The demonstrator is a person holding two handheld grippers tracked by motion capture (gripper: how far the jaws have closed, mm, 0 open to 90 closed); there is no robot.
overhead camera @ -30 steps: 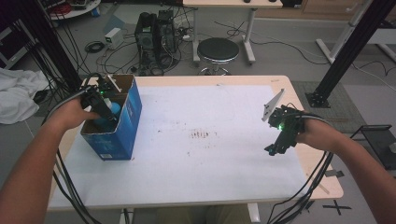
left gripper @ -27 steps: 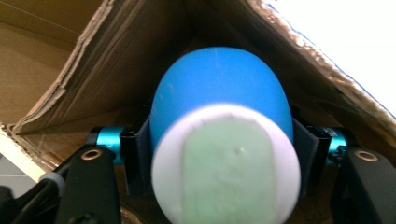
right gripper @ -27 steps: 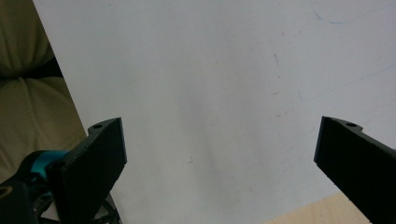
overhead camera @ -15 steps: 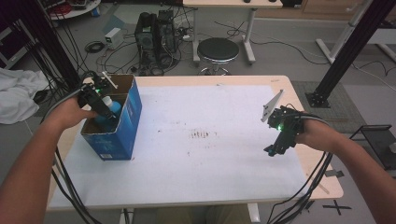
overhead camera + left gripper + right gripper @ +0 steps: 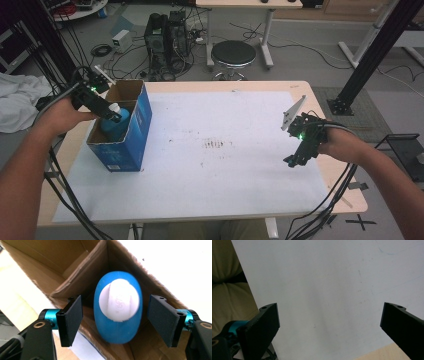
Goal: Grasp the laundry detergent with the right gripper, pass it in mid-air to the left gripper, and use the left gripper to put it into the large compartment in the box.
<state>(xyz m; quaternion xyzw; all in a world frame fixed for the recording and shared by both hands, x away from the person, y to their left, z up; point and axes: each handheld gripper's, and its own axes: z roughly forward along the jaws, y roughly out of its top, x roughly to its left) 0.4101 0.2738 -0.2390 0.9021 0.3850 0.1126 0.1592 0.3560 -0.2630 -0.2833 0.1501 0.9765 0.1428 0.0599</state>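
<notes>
Your left gripper (image 5: 115, 322) has just been opening; its fingers (image 5: 72, 320) stand clear either side of the blue bottle (image 5: 117, 307), released upright into the cardboard box (image 5: 75, 265). Your right gripper (image 5: 329, 327) idles wide over bare table.

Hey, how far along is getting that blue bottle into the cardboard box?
Done: the blue bottle stands white cap up inside the cardboard box. In hand: the left tool has just been opening; its pads sit either side of the bottle with gaps, no longer pressing. Left: lifting that tool clear of the box. The right tool hangs open over the white table cover, holding nothing.
</notes>
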